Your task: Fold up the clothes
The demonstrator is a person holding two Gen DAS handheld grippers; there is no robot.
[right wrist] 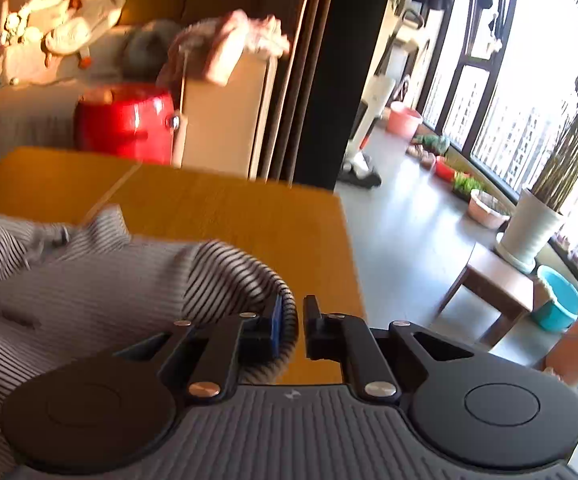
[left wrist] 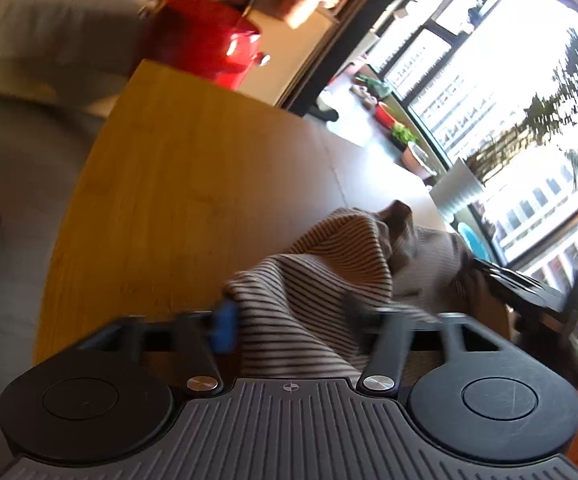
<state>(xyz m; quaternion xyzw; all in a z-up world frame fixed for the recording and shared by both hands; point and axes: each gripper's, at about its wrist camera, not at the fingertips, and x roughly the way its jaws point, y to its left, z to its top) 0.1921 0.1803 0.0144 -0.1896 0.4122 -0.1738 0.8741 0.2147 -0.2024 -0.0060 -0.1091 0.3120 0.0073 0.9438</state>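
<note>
A brown-and-white striped garment lies bunched on the wooden table. In the left wrist view my left gripper is open, its fingers wide apart, with a mound of the striped cloth between them and over the right finger. The view is tilted and blurred. In the right wrist view my right gripper is shut on the garment's rolled striped edge, near the table's right side. The right gripper's dark body shows at the far right of the left wrist view.
A red round container and a pale box topped with pinkish clothes stand beyond the table. To the right are floor, a low wooden stool, a white plant pot, a blue bucket and large windows.
</note>
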